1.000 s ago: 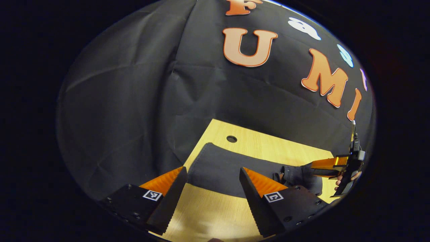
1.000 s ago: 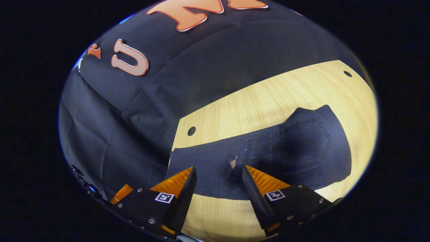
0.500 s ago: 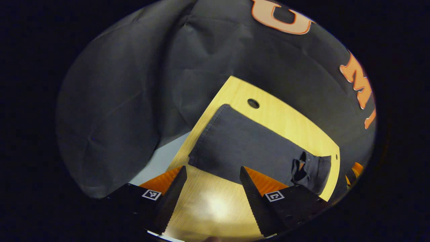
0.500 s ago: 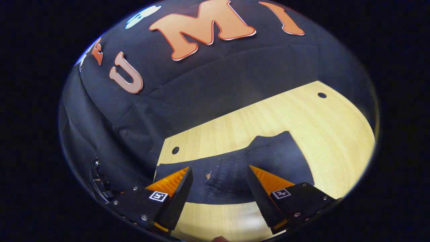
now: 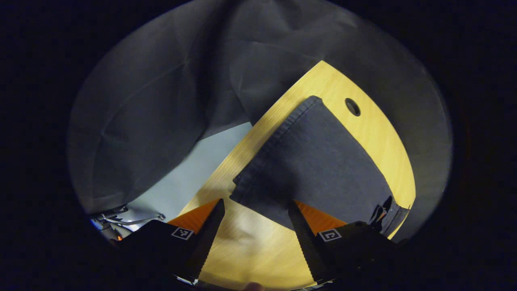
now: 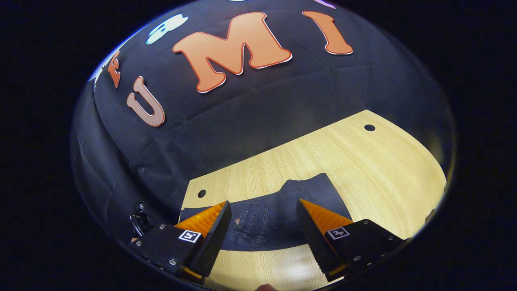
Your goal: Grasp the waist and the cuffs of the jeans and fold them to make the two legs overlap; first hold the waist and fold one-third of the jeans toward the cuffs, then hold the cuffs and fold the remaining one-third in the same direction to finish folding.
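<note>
While hovering with wide, empty jaws, left gripper [image 5: 254, 216] near jeans [image 5: 319, 169] cuff corner, centre frame, likely for a grasp there. Right gripper [image 6: 262, 216] likewise gaping over waist end, lower centre. Jeans flat on pale wooden surface [image 6: 363, 169], holes [image 6: 369, 127] at corners; dark booth cloth [image 5: 161, 101] behind.
</note>
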{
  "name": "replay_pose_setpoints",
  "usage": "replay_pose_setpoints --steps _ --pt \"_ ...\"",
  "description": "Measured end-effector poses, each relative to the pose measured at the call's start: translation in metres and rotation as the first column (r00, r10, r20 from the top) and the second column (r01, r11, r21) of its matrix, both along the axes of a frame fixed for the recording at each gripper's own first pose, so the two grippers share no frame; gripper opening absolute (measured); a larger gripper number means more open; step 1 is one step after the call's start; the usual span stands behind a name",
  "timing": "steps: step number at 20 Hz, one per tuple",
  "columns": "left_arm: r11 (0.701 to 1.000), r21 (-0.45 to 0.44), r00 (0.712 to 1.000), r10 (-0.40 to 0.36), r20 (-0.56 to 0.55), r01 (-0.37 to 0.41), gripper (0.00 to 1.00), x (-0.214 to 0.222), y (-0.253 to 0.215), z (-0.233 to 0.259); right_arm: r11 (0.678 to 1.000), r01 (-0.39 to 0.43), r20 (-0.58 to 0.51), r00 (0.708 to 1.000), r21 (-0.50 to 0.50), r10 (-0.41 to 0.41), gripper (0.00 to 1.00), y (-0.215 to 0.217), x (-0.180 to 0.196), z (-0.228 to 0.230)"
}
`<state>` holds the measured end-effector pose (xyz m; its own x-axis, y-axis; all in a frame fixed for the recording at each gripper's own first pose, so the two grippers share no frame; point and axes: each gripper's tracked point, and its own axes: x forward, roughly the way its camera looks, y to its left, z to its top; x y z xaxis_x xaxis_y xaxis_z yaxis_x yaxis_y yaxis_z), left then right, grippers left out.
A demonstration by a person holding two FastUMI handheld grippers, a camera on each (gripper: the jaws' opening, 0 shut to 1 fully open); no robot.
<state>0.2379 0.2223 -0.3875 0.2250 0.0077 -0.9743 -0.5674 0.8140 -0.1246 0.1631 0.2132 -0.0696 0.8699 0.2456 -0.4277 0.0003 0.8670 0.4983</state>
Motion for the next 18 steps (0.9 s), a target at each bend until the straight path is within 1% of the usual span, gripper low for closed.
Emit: replay_pose_setpoints --steps 1,2,5,7,11,12,13,14,15,16,17,18 --pt "0.999 0.042 1.0 -0.01 -0.025 0.011 0.96 0.002 0.005 -0.004 1.0 -0.004 -0.001 1.0 0.005 0.004 0.98 -0.001 -0.001 0.0" --pt "0.998 0.063 0.999 -0.017 -0.034 0.019 0.96 0.002 0.004 -0.007 1.0 -0.009 0.001 1.0 0.02 0.009 0.97 -0.001 -0.001 0.001" --pt "0.995 0.103 0.999 -0.003 -0.037 0.007 0.96 0.006 0.003 -0.006 0.999 -0.005 -0.004 1.0 0.034 0.006 0.98 -0.011 -0.002 -0.002" --pt "0.994 0.111 0.999 0.014 -0.033 -0.01 0.96 0.002 0.002 -0.01 1.0 0.002 -0.004 1.0 0.032 -0.002 0.98 -0.021 0.002 -0.003" --pt "0.993 0.119 1.0 -0.014 -0.01 0.015 0.95 0.006 0.003 -0.01 0.999 0.004 -0.002 1.0 0.054 -0.004 0.98 -0.029 0.01 -0.001" --pt "0.993 0.116 1.0 -0.019 0.002 0.018 0.86 0.008 0.001 -0.012 0.998 -0.003 -0.003 1.0 0.055 0.003 0.98 -0.029 0.011 -0.003" --pt "0.992 0.122 0.999 -0.033 0.026 0.03 0.85 0.013 -0.001 -0.012 0.999 -0.006 -0.009 1.0 0.054 0.007 0.98 -0.031 0.012 -0.005" --pt "0.991 0.117 0.995 -0.072 0.066 0.064 0.64 0.018 -0.005 -0.015 0.998 -0.017 -0.01 1.0 0.059 0.018 0.98 -0.031 0.011 -0.006" --pt "0.99 0.125 0.99 -0.085 0.109 0.072 0.43 0.023 -0.006 -0.02 0.998 -0.021 -0.015 1.0 0.06 0.022 0.98 -0.033 0.009 -0.008" --pt "0.985 0.134 0.985 -0.121 0.126 0.104 0.22 0.028 -0.014 -0.021 0.998 -0.024 -0.015 1.0 0.064 0.025 0.98 -0.036 0.009 -0.01" --pt "0.983 0.145 0.981 -0.131 0.144 0.11 0.21 0.023 -0.013 -0.01 0.998 -0.024 -0.017 1.0 0.066 0.025 0.98 -0.042 0.008 -0.011" --pt "0.982 0.143 0.977 -0.144 0.156 0.122 0.12 0.023 -0.011 -0.014 0.998 -0.021 -0.019 1.0 0.065 0.023 0.98 -0.049 0.007 -0.013"
